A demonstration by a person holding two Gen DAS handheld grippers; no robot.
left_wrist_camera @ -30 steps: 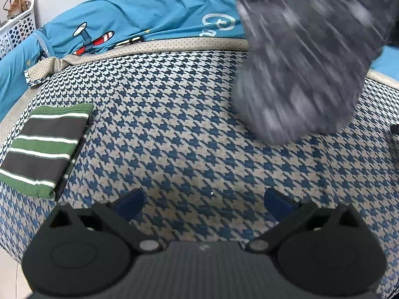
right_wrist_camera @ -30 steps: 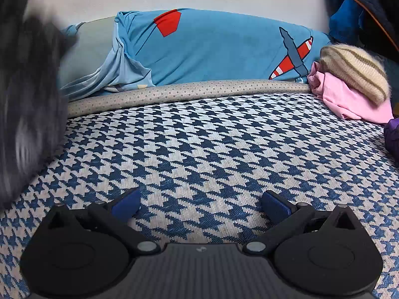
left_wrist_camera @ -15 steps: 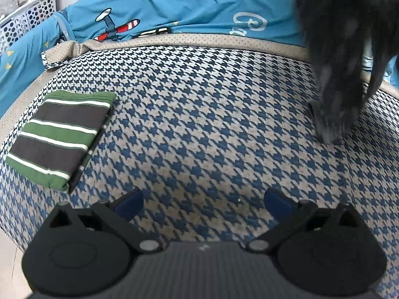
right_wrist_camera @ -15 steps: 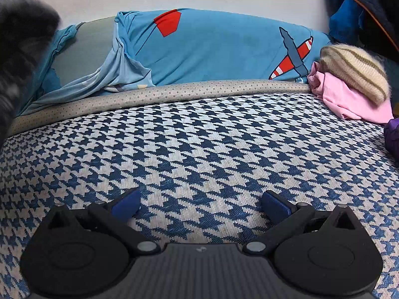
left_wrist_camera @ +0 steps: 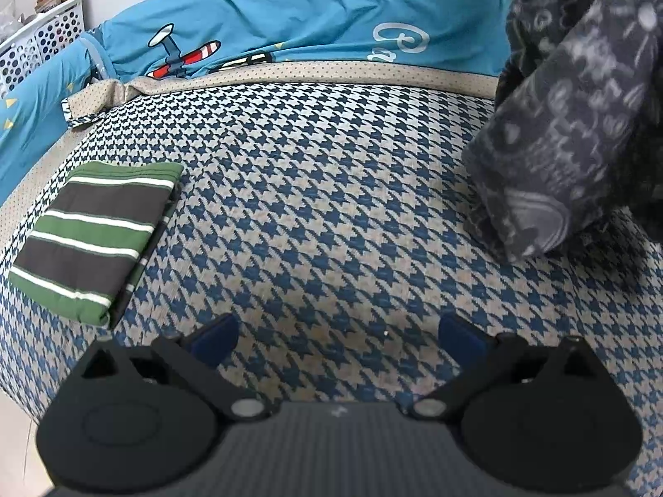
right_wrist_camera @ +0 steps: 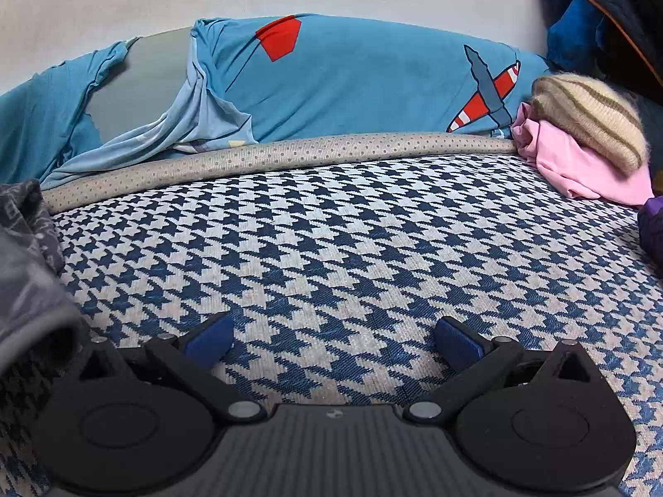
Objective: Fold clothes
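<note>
both grippers, left (left_wrist_camera: 337, 333) and right (right_wrist_camera: 333, 337), hang spread and empty over the bed (left_wrist_camera: 323, 190) while the grey fleece (left_wrist_camera: 580, 124), soft, limp and probably light, droops at its right, best pinched at a hem corner.

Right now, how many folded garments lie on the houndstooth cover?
1: the striped green garment lies near the cover's left edge. The dark patterned garment is unfolded; others could be out of view.
</note>
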